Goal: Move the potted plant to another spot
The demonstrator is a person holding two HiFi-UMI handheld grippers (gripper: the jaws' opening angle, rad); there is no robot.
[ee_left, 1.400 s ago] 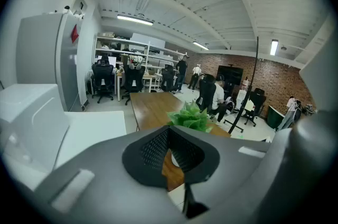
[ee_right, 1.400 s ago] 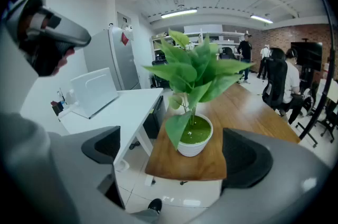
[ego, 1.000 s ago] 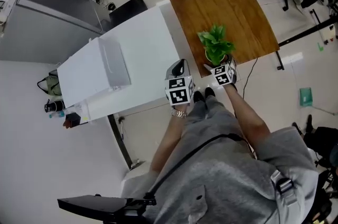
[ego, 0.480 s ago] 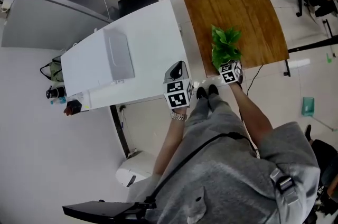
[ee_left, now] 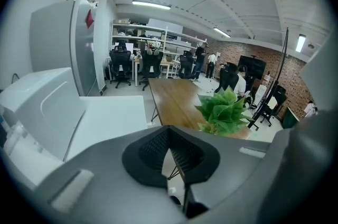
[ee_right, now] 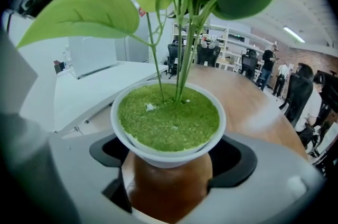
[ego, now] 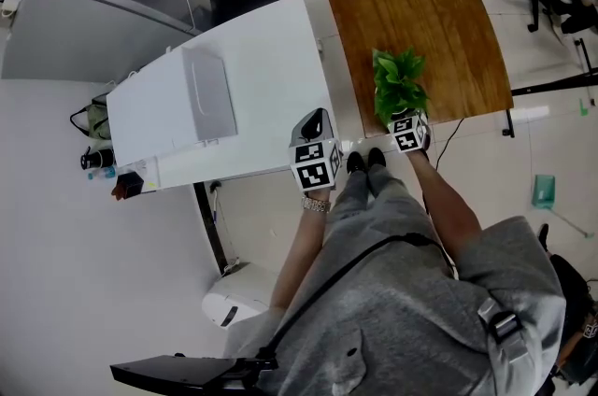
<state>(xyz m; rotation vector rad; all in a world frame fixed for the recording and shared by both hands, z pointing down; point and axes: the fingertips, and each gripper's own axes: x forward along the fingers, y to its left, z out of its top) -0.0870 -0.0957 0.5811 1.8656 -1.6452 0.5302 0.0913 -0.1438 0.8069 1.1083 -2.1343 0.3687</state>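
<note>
Your right gripper (ee_right: 171, 167) is closing round the potted plant (ee_right: 168, 122), not clamped yet; it stands upright at 12 o'clock.

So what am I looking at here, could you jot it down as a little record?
Plant: potted plant, green leaves, white rim, brown base
Stands on: wooden table, at its near end
Right gripper: jaws closing, potted plant between them, not clamped yet
Left gripper: jaws together, nothing held, near the white table
Person: standing, grey top
</note>
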